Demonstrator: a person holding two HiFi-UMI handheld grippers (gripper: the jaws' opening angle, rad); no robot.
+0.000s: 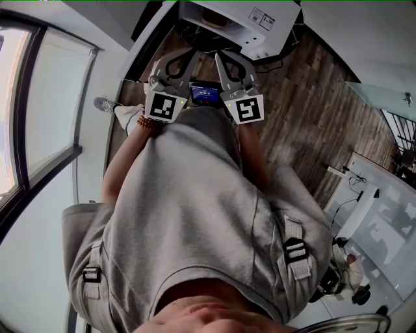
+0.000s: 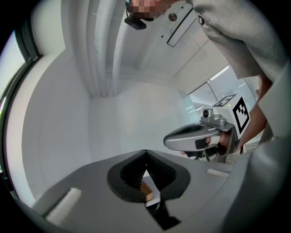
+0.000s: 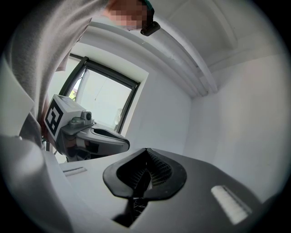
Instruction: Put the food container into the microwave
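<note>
- My left tongs point(image 2: 145, 157) are clenched with nothing in them. The ribbed pads meet at the tips, and only floor shows through the slit below.
- My right tongs point(image 3: 146, 157) are the same, pressed together and empty. Both point up at the white wall and ceiling, so neither is aimed at the job.
- From the head view I hold the pair side by side in front of my chest, upper middle of the frame, with a small lit screen point(image 1: 205, 92) between them.
- The microwave point(image 1: 250, 23) sits at the top edge of the frame, ahead of me and well apart from the tongs.
- I cannot pick out the food container with any certainty. A brownish rounded shape point(image 1: 214, 18) shows at the microwave's near side, but I cannot tell whether it is the container or part of the oven.
- By my reckoning nothing is in hand. If that shape is not the container inside, the whole task is left: find it, grip it, carry it over and set it in.
- Room to move looks good. There is bare wooden floor point(image 1: 305, 110) between me and the microwave and off to the right.
- The edges to mind are the window wall point(image 1: 39, 110) along the left, the white desk point(image 1: 383, 214) at lower right, and the microwave's own front corners.
</note>
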